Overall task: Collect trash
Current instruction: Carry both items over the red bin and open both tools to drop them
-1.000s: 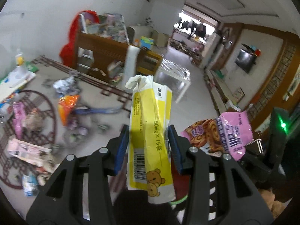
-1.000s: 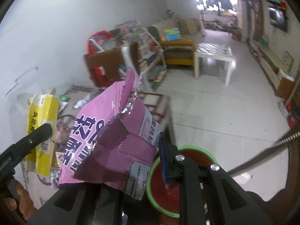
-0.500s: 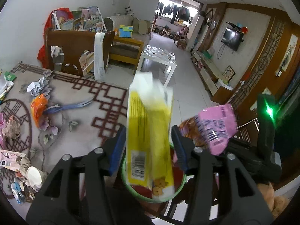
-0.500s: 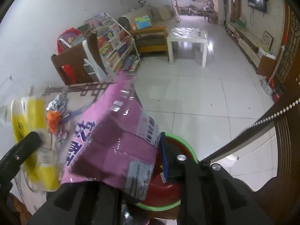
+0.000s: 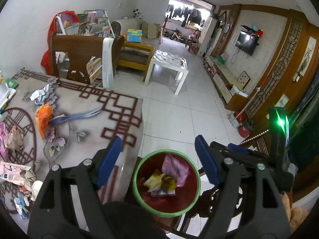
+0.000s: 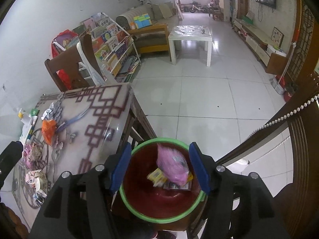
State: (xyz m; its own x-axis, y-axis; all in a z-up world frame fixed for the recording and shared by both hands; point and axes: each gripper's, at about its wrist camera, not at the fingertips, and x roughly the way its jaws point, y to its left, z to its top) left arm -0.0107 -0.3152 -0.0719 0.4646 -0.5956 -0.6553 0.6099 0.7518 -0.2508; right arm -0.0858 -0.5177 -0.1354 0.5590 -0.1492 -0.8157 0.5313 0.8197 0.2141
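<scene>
My left gripper (image 5: 157, 160) hangs above the red bin with the green rim (image 5: 137, 189), its jaws having just been opening, spread wide now with nothing between them. My right gripper (image 6: 159, 166) hangs over the same bin, jaws likewise just opened and empty. Down in the bin lies the yellow packet (image 5: 159, 181), and the pink snack bag (image 6: 172, 167) is there too, blurred, so I cannot tell whether it has settled. The bin stands just beside the edge of the patterned table (image 5: 95, 107). On that table lie an orange wrapper (image 5: 42, 117), a crumpled foil scrap (image 5: 39, 94) and more litter near its left side.
</scene>
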